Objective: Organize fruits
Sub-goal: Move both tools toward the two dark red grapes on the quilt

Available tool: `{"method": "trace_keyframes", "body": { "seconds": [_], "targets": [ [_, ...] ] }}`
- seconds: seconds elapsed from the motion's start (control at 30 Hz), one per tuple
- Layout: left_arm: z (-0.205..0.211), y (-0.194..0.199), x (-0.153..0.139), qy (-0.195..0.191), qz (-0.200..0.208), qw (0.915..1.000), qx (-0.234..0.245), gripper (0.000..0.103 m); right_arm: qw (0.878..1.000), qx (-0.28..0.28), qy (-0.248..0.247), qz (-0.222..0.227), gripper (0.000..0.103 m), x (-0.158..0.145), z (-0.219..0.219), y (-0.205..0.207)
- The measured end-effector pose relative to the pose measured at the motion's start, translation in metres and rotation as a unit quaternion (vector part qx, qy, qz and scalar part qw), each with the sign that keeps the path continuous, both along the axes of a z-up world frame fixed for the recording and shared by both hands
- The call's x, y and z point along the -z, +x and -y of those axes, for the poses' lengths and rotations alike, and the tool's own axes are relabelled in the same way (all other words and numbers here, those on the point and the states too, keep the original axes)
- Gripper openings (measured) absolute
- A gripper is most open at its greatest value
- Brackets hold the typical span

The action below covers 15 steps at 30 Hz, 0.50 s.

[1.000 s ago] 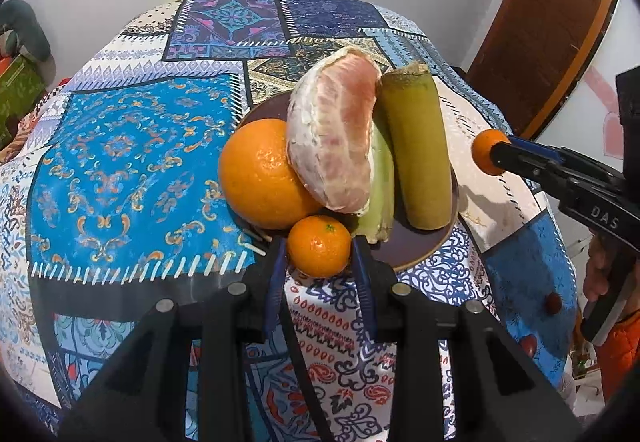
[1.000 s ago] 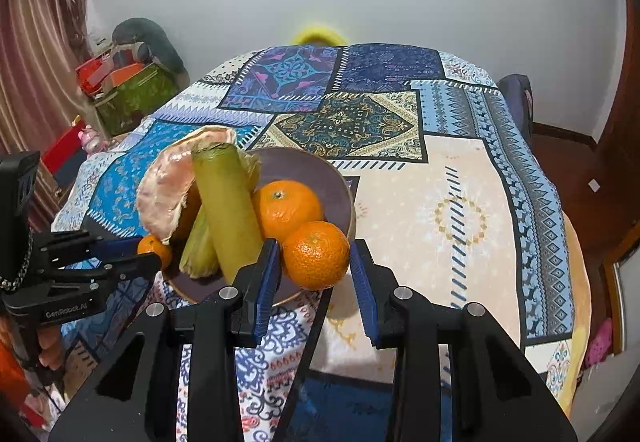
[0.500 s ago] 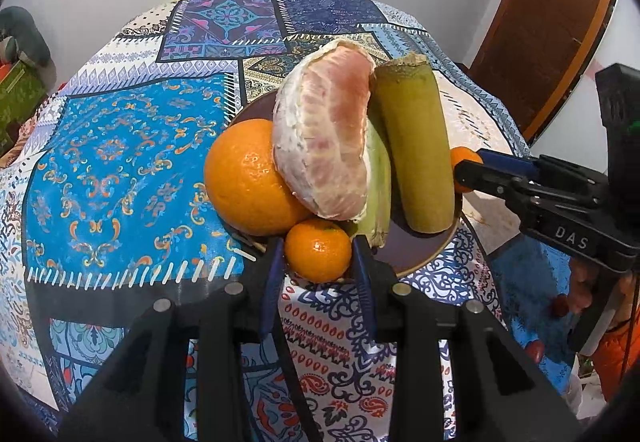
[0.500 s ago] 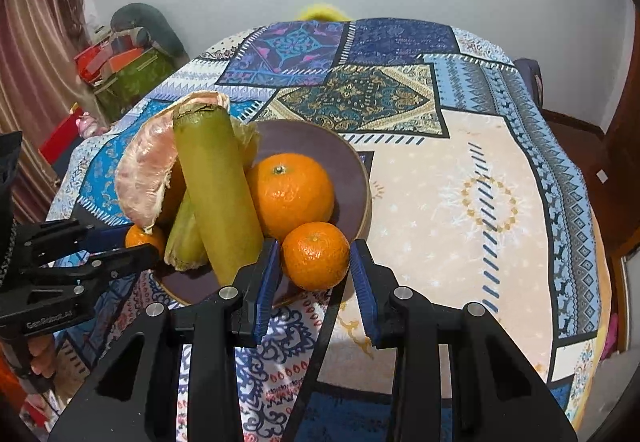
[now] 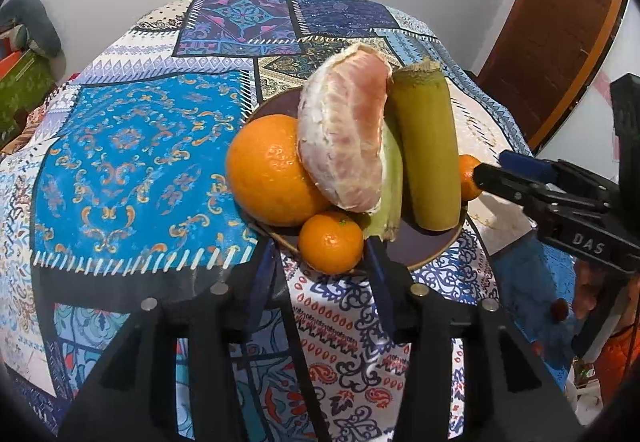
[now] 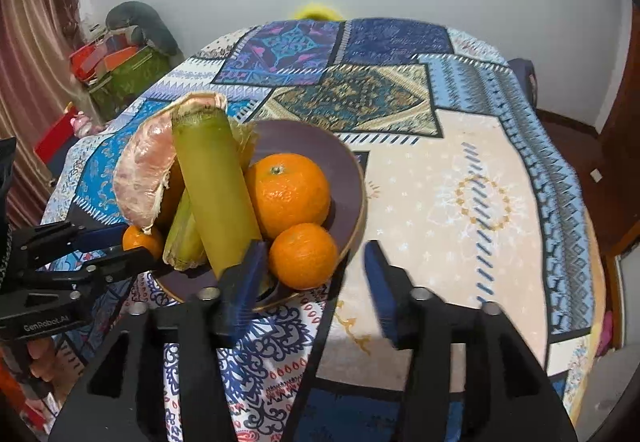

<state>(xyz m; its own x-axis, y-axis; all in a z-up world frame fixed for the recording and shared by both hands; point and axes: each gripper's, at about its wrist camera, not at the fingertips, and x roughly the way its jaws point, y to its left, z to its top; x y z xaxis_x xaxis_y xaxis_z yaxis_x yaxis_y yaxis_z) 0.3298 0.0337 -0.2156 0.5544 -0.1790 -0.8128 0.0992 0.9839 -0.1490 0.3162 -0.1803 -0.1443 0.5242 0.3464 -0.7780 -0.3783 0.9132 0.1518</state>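
Now mandarin (image 5: pixel 330 242) between parted left gripper (image 5: pixel 320 262) jaws

The plate (image 6: pixel 352 178) looks like smooth glazed ceramic, dull purple with a thin golden rim. On it, the oranges (image 6: pixel 289 193) have glossy, finely dimpled peel, the peeled pomelo piece (image 5: pixel 344 134) shows a dry, fibrous white membrane, and the green stalk (image 6: pixel 216 186) is waxy smooth with a rough cut end. Under the plate, the tablecloth (image 6: pixel 460 178) has a slightly shiny printed surface.
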Motion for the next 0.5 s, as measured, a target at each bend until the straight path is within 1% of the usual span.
{"method": "trace_keyframes", "body": {
  "seconds": [0.07, 0.13, 0.33, 0.5],
  "targets": [
    [-0.001, -0.004, -0.004, 0.001, 0.002, 1.0, -0.001, 0.046, 1.0, 0.007, 0.003, 0.009, 0.06, -0.008, 0.004, -0.005],
    [-0.001, -0.011, -0.011, 0.001, 0.006, 1.0, -0.001, 0.046, 1.0, 0.01, 0.005, 0.012, 0.062, -0.013, 0.006, -0.007],
    [0.007, -0.033, -0.036, 0.006, 0.022, 0.9997, 0.006, 0.048, 0.999, 0.018, 0.0, 0.028, 0.062, -0.033, 0.017, -0.026],
    [0.02, -0.056, -0.061, 0.007, 0.044, 0.9989, 0.017, 0.05, 0.999, 0.027, -0.007, 0.04, 0.062, -0.049, 0.033, -0.048]
  ]
}}
